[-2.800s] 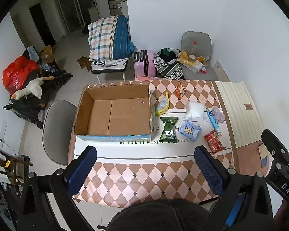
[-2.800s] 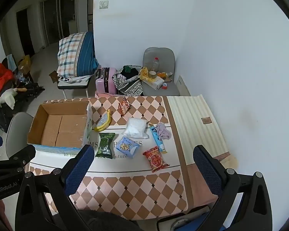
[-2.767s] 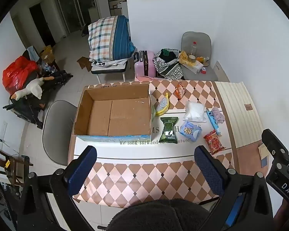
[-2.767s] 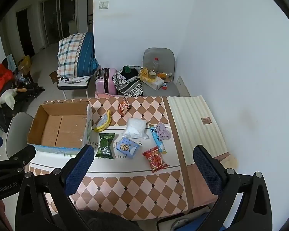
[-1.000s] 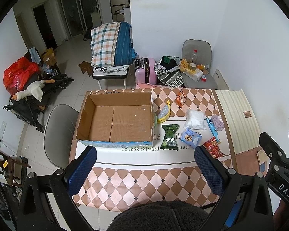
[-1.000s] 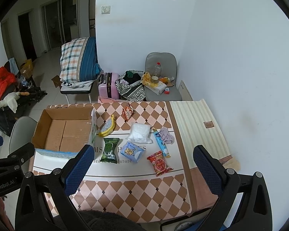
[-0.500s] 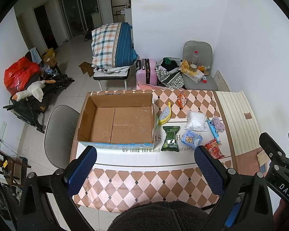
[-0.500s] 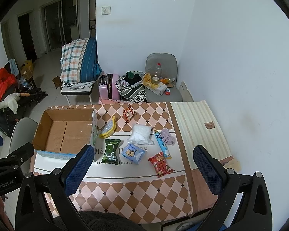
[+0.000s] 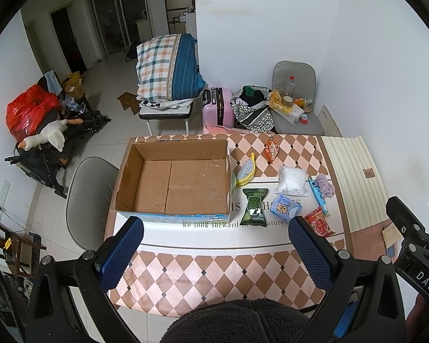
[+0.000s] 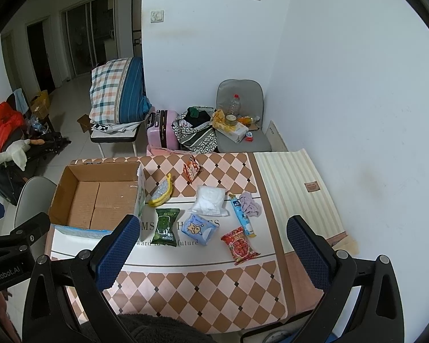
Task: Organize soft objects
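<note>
An open, empty cardboard box stands on the left of the checkered table. Right of it lie a green packet, a blue tissue pack, a red snack bag, a white bag, a yellow mesh pouch, an orange snack bag, a blue tube and a purple cloth. My left gripper and right gripper are both open and empty, held high above the table's near edge.
A grey chair stands left of the table. A cream striped mat covers the table's right side. Behind the table are a pink suitcase, a bag, a chair with a bottle and a plaid pillow on a stool.
Both grippers have risen and pulled back a little, so the table and its objects look smaller and lower in view. Nothing on the table has moved.
</note>
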`<state>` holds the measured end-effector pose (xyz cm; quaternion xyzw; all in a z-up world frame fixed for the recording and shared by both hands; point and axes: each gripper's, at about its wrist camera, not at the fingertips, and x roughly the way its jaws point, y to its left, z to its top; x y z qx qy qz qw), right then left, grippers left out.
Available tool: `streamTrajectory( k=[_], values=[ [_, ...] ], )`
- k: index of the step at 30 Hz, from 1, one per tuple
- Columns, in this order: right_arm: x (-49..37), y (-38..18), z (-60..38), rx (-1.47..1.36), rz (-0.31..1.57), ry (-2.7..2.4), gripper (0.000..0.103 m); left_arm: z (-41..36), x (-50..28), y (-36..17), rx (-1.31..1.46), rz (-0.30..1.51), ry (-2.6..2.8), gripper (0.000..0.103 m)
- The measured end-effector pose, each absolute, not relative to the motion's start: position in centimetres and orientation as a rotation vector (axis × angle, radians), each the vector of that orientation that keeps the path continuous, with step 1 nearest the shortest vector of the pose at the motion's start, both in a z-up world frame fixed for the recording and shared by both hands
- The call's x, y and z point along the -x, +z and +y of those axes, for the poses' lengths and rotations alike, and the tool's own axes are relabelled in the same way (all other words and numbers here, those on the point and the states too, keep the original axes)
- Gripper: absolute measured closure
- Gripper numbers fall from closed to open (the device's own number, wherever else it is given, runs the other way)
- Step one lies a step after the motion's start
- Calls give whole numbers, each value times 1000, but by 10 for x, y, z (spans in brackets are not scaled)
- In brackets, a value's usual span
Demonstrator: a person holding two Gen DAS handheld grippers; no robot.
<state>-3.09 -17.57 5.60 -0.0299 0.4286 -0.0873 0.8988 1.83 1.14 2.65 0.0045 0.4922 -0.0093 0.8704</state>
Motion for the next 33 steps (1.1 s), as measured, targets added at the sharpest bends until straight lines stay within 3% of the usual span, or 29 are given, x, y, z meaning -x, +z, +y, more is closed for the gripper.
streamTrajectory(
  k=[22, 27, 33],
  values=[
    [15, 48, -185, -5, 913, -185, 0, 13, -44, 13, -22, 1051, -34, 0],
    [-50, -7, -238, -135, 1059, -181, 0, -27, -122, -51, -136, 1158, -64, 0],
    [-171, -152, -285, -337, 1359, -60, 0, -73, -228, -184, -243, 1486, -116, 2]
  ],
)
